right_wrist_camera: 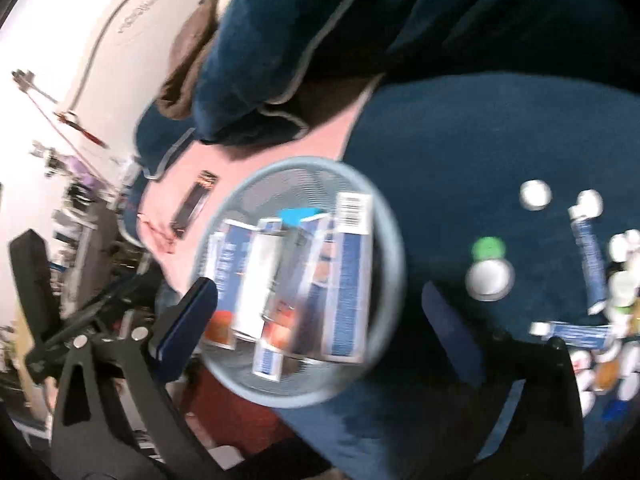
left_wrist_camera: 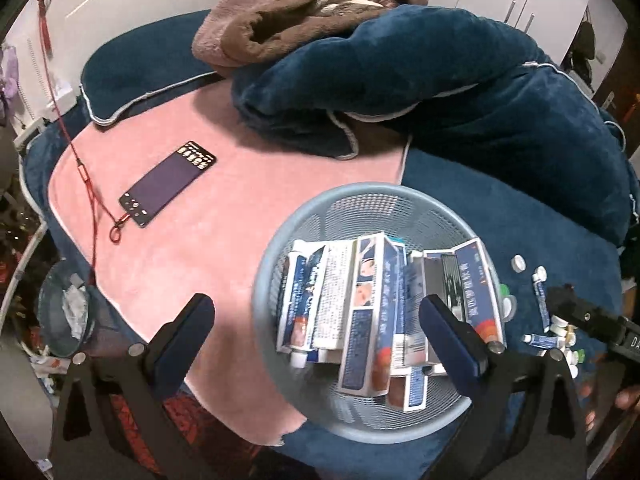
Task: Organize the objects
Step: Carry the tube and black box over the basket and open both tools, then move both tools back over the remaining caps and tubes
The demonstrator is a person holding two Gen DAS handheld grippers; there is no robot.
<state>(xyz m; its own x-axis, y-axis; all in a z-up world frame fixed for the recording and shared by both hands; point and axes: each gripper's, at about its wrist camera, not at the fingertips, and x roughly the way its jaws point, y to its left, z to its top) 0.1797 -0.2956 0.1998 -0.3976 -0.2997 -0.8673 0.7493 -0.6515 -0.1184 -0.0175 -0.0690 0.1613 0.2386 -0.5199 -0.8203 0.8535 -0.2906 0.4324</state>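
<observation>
Boxes (left_wrist_camera: 362, 312) upright in basket (left_wrist_camera: 280, 248)

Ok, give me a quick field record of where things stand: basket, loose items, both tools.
container: round light-blue mesh plastic basket on the bed
contents: blue-and-white cardboard medicine boxes, piled
loose items: small blue-and-white tubes and white bottles on the dark-blue blanket, right of the basket
left tool: open, empty, over the basket
right tool: open, empty; view blurred
other: black phone on the pink towel
</observation>
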